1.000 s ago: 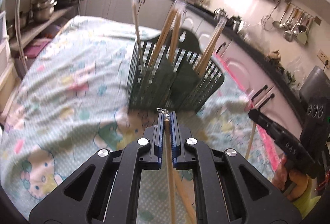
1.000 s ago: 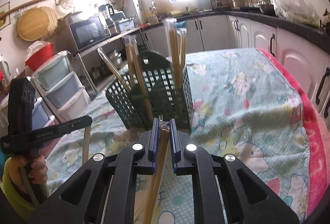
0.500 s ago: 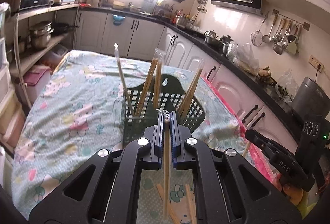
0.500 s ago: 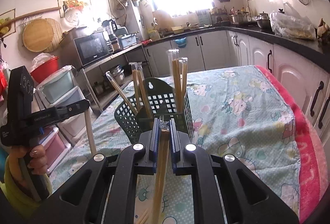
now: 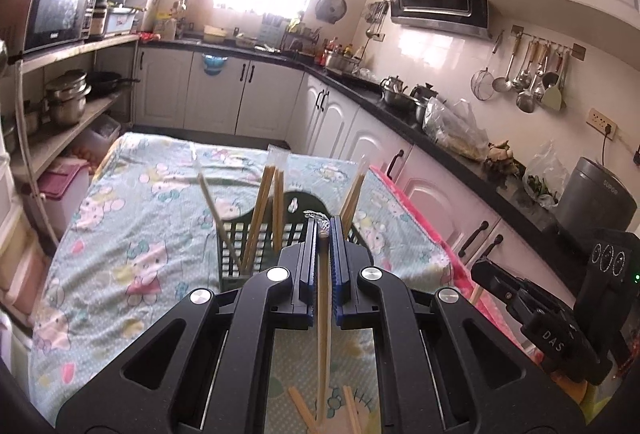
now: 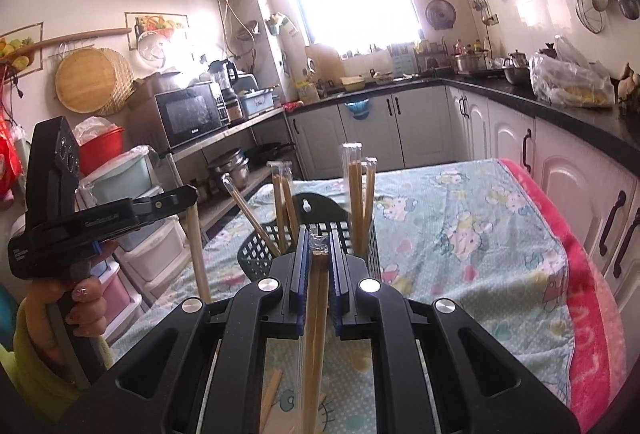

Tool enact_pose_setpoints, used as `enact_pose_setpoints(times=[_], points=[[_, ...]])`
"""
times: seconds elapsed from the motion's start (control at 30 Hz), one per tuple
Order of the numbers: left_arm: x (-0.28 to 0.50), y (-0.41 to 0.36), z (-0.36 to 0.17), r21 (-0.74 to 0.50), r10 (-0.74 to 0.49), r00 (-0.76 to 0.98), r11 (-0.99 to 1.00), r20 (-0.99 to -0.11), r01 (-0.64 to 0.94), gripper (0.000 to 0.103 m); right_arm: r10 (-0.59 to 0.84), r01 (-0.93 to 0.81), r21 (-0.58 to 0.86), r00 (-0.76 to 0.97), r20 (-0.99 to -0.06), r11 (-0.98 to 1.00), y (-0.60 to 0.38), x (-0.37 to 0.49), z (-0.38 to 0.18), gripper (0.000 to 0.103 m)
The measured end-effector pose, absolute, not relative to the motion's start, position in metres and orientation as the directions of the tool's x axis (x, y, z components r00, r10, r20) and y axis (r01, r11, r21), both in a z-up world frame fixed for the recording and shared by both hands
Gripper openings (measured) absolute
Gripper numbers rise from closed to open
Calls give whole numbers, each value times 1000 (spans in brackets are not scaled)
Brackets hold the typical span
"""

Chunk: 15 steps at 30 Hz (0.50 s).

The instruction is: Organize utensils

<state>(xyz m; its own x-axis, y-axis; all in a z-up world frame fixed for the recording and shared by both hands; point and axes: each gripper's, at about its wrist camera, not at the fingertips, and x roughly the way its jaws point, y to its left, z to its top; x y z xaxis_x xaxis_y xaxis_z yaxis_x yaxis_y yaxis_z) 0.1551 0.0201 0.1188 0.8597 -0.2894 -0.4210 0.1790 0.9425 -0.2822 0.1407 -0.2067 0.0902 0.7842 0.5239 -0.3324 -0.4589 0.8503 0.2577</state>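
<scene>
Standing in the basket (image 5: 256, 254) mid-table are several wrapped chopstick pairs (image 6: 356, 194); a few are lying loose at the near edge. The left gripper (image 5: 324, 234) and right gripper (image 6: 319, 246) are each pinching another pair, now lifting higher above the basket than before.

We carry two matte black grippers: the left gripper (image 5: 323, 234) and right gripper (image 6: 318, 242) each have blue ribbed pads (image 5: 308, 266) and round silver screws (image 5: 278, 274). Our left hand (image 6: 80, 310) shows bare skin, pale painted nails and a yellow-green sleeve (image 6: 36, 366).
</scene>
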Motion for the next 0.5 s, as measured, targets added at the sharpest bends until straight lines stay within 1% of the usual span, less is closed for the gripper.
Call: enact_pose_setpoints(times=[0.5], points=[[169,8,148,-258,-304,881,941,-362,219,3,542,-491,240,801,-255,838,-199,144,121,9]])
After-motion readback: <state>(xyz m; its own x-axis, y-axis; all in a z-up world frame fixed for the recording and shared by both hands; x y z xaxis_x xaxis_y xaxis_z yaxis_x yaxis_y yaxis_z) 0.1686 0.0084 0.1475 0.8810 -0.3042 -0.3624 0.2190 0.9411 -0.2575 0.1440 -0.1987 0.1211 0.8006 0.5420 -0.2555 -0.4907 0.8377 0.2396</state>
